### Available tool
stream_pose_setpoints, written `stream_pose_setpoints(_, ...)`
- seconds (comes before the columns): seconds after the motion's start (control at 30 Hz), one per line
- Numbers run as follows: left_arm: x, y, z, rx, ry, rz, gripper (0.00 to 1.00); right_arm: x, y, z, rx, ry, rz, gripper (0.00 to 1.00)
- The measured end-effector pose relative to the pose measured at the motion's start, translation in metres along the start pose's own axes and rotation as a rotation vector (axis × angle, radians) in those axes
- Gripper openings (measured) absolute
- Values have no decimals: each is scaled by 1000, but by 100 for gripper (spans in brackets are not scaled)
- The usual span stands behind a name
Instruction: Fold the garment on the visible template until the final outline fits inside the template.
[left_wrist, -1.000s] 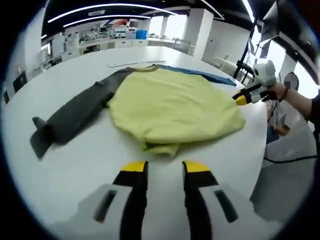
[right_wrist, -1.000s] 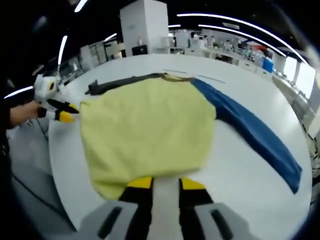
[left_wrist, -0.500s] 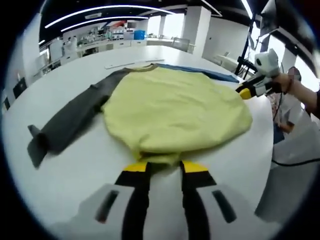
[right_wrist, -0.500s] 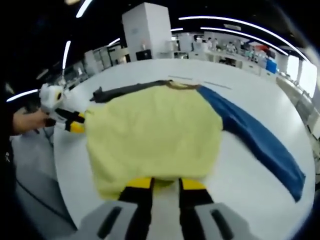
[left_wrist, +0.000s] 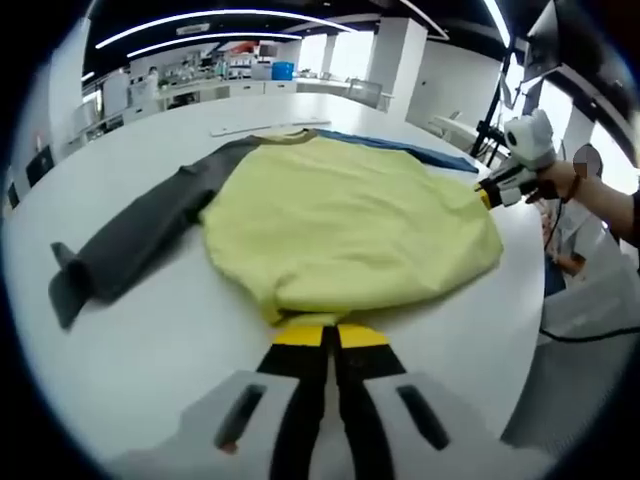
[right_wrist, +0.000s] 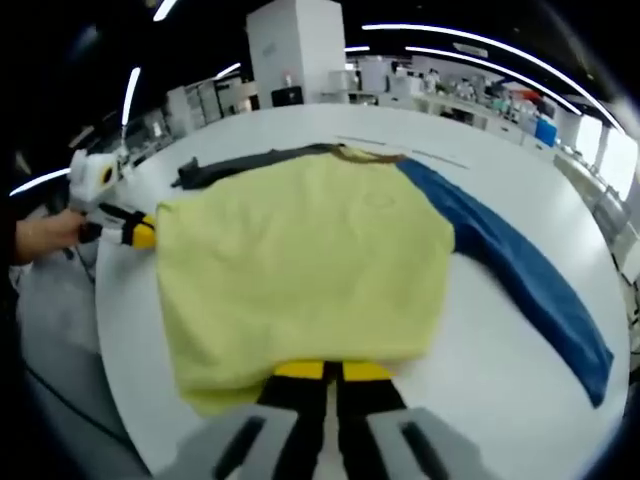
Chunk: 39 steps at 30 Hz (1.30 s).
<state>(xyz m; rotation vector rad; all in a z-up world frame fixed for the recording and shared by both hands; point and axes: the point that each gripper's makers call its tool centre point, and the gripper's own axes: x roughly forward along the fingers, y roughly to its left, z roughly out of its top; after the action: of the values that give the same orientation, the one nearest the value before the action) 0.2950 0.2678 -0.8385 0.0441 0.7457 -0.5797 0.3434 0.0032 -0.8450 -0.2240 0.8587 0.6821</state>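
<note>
Left gripper: two black jaws capped with yellow tips, rising from a pale grey body with a dark slot on either shoulder. The right gripper is built the same way — black jaws, yellow tips, grey housing, dark slots. Seen from across the table, each gripper has a white rounded head over a black handle section, ending in a yellow-and-black nose. The hand on the right gripper wears a dark band at the wrist and a dark sleeve further up the arm.
</note>
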Motion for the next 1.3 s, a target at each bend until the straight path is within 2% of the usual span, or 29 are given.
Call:
stream_pose_setpoints(0.3, -24, -4, 10, -33, -58, -27, 0, -28, -9, -12, 36, 13, -43, 0)
stream_pose_setpoints(0.4, -33, -3, 11, -44, -71, -25, 0, -40, -15, -14, 66, -7, -73, 0)
stream_pose_setpoints(0.63, -52, -6, 15, -39, -88, -24, 0, -65, -13, -21, 90, -34, -109, 0)
stream_pose_setpoints(0.9, -70, -16, 11, -13, -51, -25, 0, -86, -7, -32, 155, -46, -147, 0)
stream_pose_setpoints(1.0, -73, -13, 5, -31, -22, -20, 0, -94, -5, -37, 186, -53, -156, 0)
stream_pose_setpoints(1.07, -76, -16, -3, -101, 13, -47, 0, -98, -3, -41, 204, -50, -155, 0)
stream_pose_setpoints(1.13, -78, -15, -1, -124, -6, -62, 0, -100, -4, -45, 223, -44, -151, 0)
stream_pose_setpoints(1.3, -74, -9, -13, -147, 49, -33, 0, -104, 3, -55, 268, -26, -150, 0)
